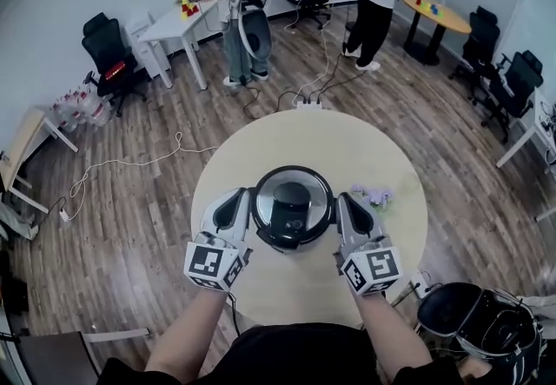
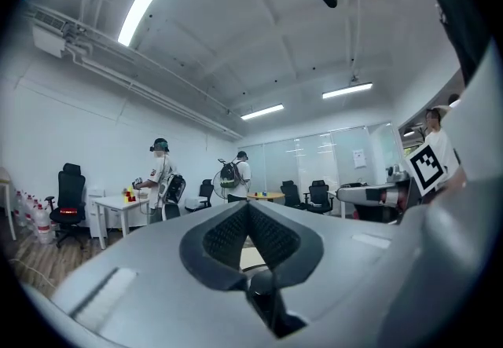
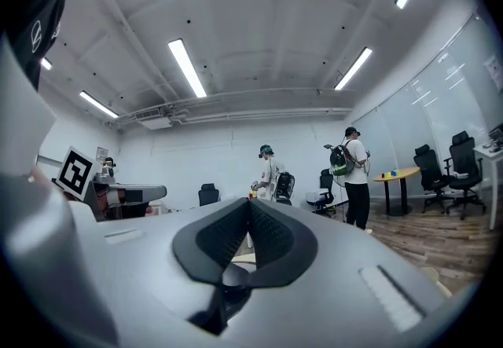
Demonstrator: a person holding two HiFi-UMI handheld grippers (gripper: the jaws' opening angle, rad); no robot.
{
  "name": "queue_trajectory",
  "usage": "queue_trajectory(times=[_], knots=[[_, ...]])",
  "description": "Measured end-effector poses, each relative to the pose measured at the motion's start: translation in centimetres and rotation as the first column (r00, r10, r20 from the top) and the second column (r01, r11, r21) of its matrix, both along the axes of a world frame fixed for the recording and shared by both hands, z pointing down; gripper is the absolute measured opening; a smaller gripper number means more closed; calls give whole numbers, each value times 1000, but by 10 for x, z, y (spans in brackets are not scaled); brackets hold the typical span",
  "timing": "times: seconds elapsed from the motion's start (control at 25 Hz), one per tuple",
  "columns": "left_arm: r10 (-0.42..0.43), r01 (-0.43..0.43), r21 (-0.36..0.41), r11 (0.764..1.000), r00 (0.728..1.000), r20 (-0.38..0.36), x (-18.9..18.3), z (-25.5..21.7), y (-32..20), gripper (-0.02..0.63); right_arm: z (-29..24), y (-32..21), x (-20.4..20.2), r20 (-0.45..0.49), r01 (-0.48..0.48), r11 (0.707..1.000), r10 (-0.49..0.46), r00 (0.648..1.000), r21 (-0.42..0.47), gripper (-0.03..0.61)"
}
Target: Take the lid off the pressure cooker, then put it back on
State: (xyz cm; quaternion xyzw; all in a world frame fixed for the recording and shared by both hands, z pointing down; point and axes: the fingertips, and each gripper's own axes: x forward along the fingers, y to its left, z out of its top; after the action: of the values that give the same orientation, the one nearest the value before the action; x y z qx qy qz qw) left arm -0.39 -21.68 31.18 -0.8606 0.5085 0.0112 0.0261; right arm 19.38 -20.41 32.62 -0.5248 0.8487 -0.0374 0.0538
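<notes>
The pressure cooker lid (image 1: 292,205) has a glossy, polished metal rim around a shiny black plastic centre. The round table (image 1: 321,144) under it looks smooth and matt, a pale wood tone. The floor (image 1: 130,157), at 9 o'clock from the table, is brown wood planking with a slight sheen. The left gripper (image 2: 248,209) and right gripper (image 3: 250,205) have matt light grey plastic shells, and their pads (image 2: 226,236) are black, finely ribbed and rubbery. The marker cubes (image 1: 215,266), at 7 and 5 o'clock from the lid, carry flat matt black-and-white print
</notes>
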Motion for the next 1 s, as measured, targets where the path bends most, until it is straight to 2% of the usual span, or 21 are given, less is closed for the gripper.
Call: queue_trajectory(times=[0.2,1.0], knots=[[-21,21,4,1000,1000,-2,-13,-1,-2,0,3,-3,-4,-65,-11,1000,12,998,7,6],[-15,15,-13,1000,1000,5,-7,7,1,0,5,4,-11,-127,14,1000,-12,992,12,6]])
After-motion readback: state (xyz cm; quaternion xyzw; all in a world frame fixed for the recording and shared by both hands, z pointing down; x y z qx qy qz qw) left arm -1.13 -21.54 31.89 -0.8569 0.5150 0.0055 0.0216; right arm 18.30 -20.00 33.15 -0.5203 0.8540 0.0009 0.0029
